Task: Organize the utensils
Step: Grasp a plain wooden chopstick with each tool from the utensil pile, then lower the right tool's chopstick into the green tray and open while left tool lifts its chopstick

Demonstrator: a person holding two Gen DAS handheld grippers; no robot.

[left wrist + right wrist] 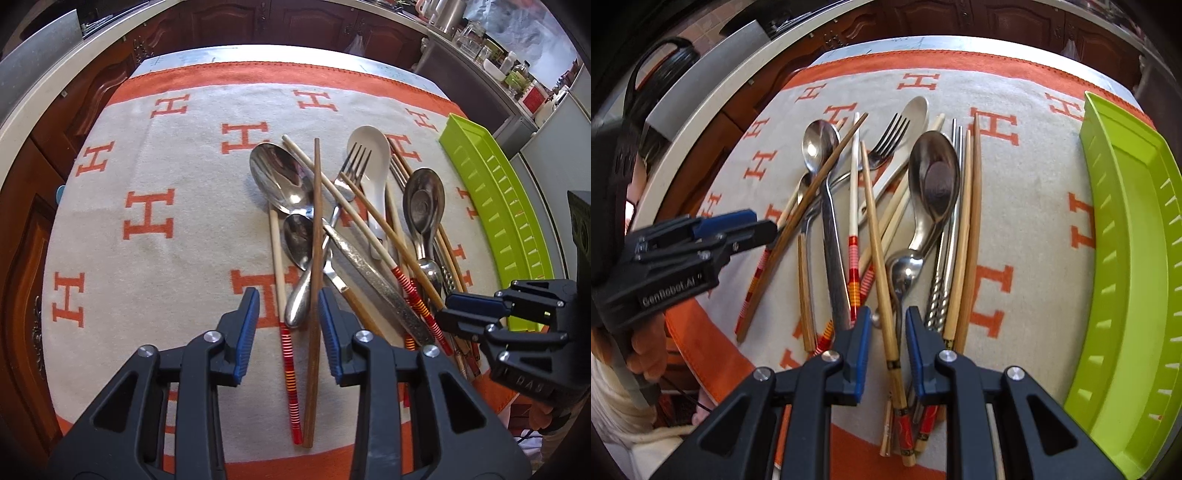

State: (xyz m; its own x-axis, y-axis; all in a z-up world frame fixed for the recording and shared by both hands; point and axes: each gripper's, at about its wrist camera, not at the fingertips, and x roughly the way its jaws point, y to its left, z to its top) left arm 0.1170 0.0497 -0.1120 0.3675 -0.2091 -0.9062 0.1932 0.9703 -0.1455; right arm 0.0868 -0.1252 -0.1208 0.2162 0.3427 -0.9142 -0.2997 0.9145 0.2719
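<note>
Dark wooden cabinets ring the table [110, 206], which is covered by a cream cloth with orange H letters, and your left wrist view looks down on the pile of utensils [347, 229] heaped right of its middle. Your left gripper [288, 314] stands partly open, its blue pads on either side of a dark brown chopstick [316, 236]; the right-hand pad looks against the wood but the left one does not, so nothing is pinched. Beside that stick lie a pale chopstick with a red striped end [282, 295] and a small steel spoon [298, 240]. The green tray [491, 177] at the right edge shows nothing in the part you can see

From the right wrist view, your right gripper [888, 332] is also partly open, with a light bamboo chopstick [877, 236] running between the pads and a gap visible on each side; whether either pad touches it you cannot tell. Spoons, a fork [886, 140], a white ceramic spoon [916, 110] and metal chopsticks [951, 229] cross each other in a tangle. By the look of it, sorting has barely begun: everything is loose on the cloth, and the tray [1126, 221] waits well apart to the right
</note>
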